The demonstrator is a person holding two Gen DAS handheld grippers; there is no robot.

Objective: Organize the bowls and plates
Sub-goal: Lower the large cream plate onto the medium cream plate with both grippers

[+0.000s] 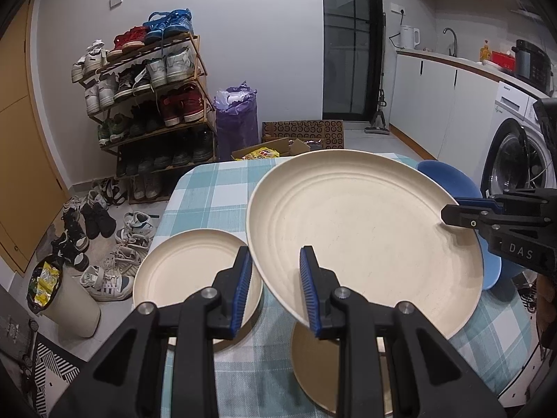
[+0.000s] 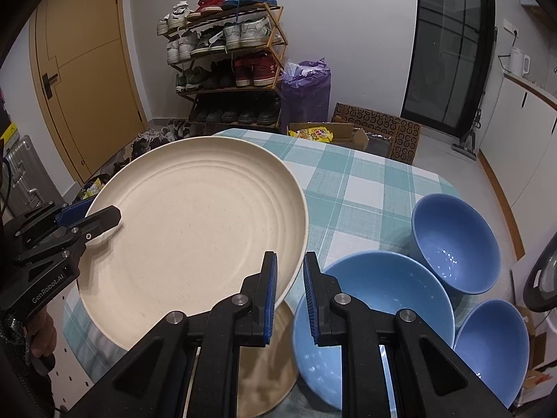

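— Holding the big cream plate (image 1: pixel 365 230) from both sides, is that how you read it?

— Yes. Nearest the left camera, the left gripper (image 1: pixel 276 292) has its fingers (image 1: pixel 310 292) only a little apart, pinching the plate's near rim between the blue pads. In the right view the right gripper (image 2: pixel 289 296) is closed as tight as it goes on the opposite rim. The plate hangs tilted above the worktop (image 1: pixel 209 188), clear of it.

— What sits under and around it?

— Just below the lifted plate lies another cream plate (image 1: pixel 313 365), flat on the checked cloth, mostly hidden by the fingers. Just to its left in the left view is a smaller cream plate (image 1: pixel 188 271), also flat. On the other side, the right view shows three blue bowls: a large bowl (image 2: pixel 376 313) nearest, a second bowl (image 2: pixel 456 244) behind it and tipped toward the camera, a third bowl (image 2: pixel 494 348) at the worktop's edge. None is nested in another.

— So how far along?

— Early, I'd judge. Plates are gathered on one side and bowls on the other, but nothing looks stacked yet. The held plate needs setting down on a pile, and the bowls have yet to be nested.

— And beyond the worktop?

— A shoe rack (image 1: pixel 149 97), loose shoes on the floor, a purple bag (image 1: pixel 236 122), cardboard boxes.
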